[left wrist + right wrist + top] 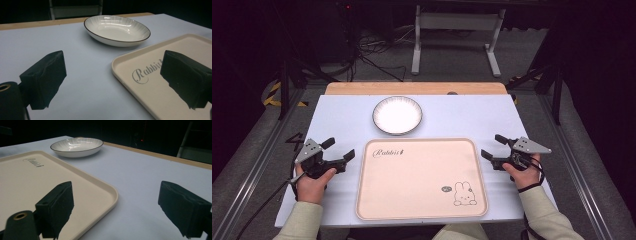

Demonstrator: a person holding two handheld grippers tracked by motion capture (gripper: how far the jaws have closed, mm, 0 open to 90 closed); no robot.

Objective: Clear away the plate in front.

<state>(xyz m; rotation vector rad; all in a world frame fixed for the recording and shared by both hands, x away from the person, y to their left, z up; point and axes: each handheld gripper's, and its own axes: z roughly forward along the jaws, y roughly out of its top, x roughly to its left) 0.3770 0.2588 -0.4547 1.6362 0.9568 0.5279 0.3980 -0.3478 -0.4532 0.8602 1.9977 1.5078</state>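
Both grippers released, holding nothing | left gripper [336, 150] at 9 o'clock of tray [421, 177], right gripper [493, 146] at 3 | plate [397, 115] on surface [342, 117] at 12 o'clock of tray, about 1 o'clock from my left gripper, which seems nearer.

Open black jaws low over table [140, 182], cream tray [95, 185] left, bowl [77, 147] beyond

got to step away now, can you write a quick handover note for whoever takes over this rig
Left tool: open, holding nothing, just left of the tray.
Right tool: open, holding nothing, just right of the tray.
Things: bowl sits upright on the table just beyond the tray, with nothing in it; nothing lies on the tray.
Done: nothing gripped yet.
Left: likely picking up the bowl and setting it on the tray.
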